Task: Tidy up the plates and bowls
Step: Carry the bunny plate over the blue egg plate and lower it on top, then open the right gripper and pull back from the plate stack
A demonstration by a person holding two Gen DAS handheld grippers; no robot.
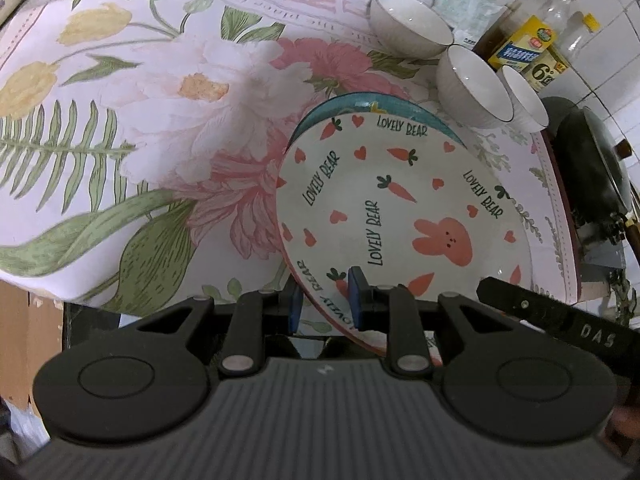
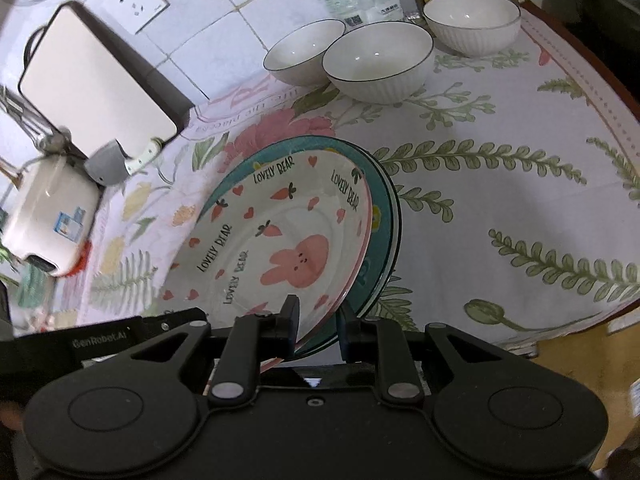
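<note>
A white plate (image 1: 400, 200) printed with a pink bunny, carrots and "LOVELY BEAR" lies on top of a teal plate (image 1: 340, 104). My left gripper (image 1: 326, 300) is shut on the white plate's near rim, one pad above and one below. In the right wrist view my right gripper (image 2: 318, 320) is shut on the near rims of the white plate (image 2: 280, 240) and the teal plate (image 2: 380, 216) together. Whether the stack rests on the floral tablecloth (image 2: 480, 168) or hangs just above it I cannot tell. Three white bowls (image 2: 380, 60) stand in a row at the back.
Oil bottles (image 1: 528, 40) and a plastic bag (image 1: 464, 0) stand behind the bowls by the tiled wall. A dark wok (image 1: 592, 160) sits past the table's right edge. A cutting board (image 2: 96, 76), a knife (image 2: 120, 160) and a white appliance (image 2: 48, 216) are at the back left.
</note>
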